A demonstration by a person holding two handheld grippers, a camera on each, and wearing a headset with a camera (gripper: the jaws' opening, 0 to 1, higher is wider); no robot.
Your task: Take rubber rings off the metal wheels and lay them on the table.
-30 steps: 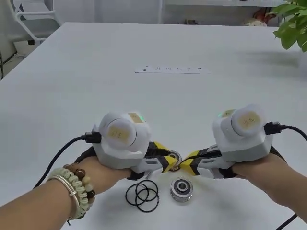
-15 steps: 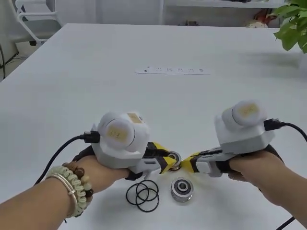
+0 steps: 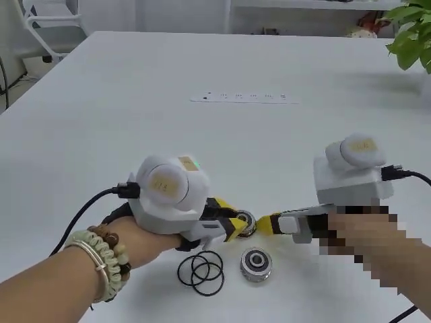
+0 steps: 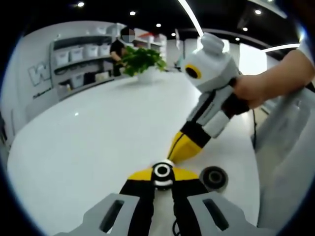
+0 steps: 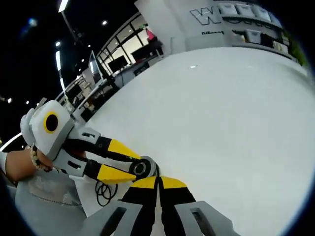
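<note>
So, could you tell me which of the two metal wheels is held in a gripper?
The wheel clamped by the left gripper, raised off the table; the other wheel lies flat on it beside the loose rubber rings.

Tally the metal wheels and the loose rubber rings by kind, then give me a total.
Metal wheels: 2
Loose rubber rings: 3
Total: 5

Shiny metal wheel (image 3: 244, 222), thin black rubber rings (image 3: 200, 272), matt white table (image 3: 202, 148)
</note>
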